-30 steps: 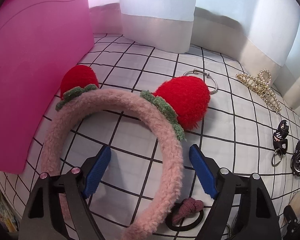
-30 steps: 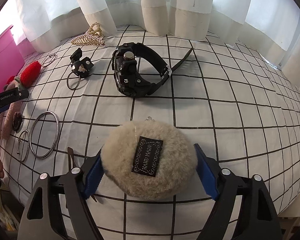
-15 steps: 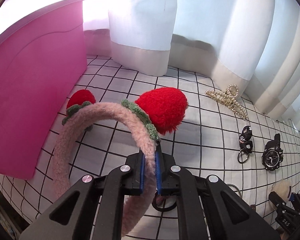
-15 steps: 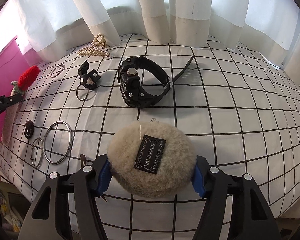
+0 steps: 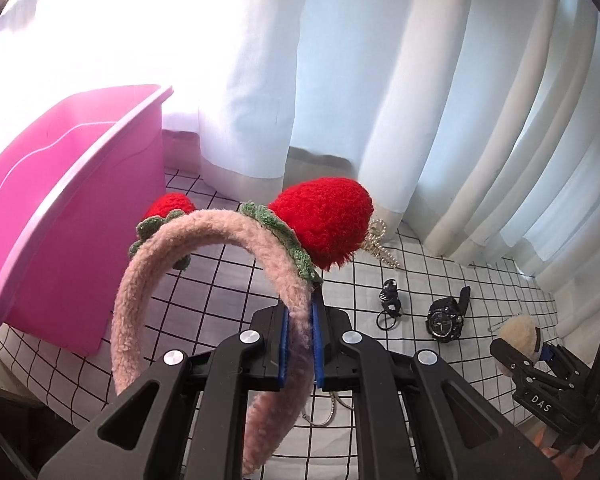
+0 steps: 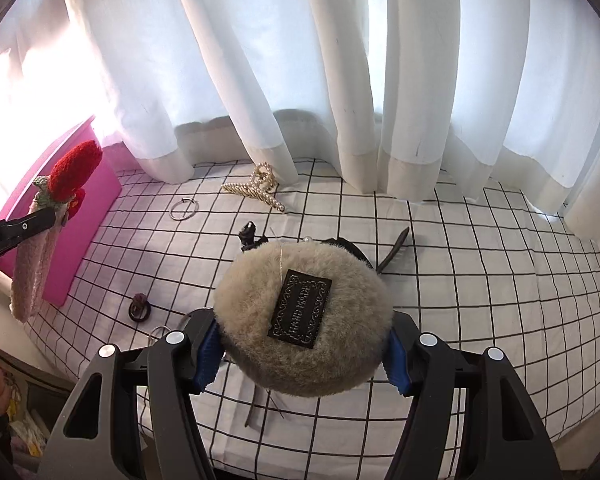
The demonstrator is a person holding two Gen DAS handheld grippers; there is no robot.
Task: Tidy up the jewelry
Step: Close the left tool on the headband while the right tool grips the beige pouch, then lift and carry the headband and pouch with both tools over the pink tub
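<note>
Pink fuzzy headband [image 5: 204,236] with two red strawberry ears is pinched in the left gripper [image 5: 299,344] — jaws fully closed on the band, blue pads pressing both sides. Headband is off the surface, held up in the air just right of the pink bin [image 5: 72,208]; its free end hangs down past the gripper body.

Right gripper [image 6: 302,354] has a round beige fluffy pouch [image 6: 300,316] with a black label clamped between its pads — jaws part-way open, stopped by the pouch's width. Pouch is lifted clear of the checked cloth [image 6: 460,280].

On the cloth, loose:
- pearl hair claw [image 6: 256,188] near the curtain [image 6: 300,60]
- small silver ring [image 6: 183,210] left of the claw
- black watch [image 5: 446,316], mostly hidden behind the pouch in the right wrist view
- black clip with ring [image 5: 390,308] just left of the watch
- dark hair tie [image 6: 139,306] near the bin's front corner

Bin interior, as far as visible, looks bare.
</note>
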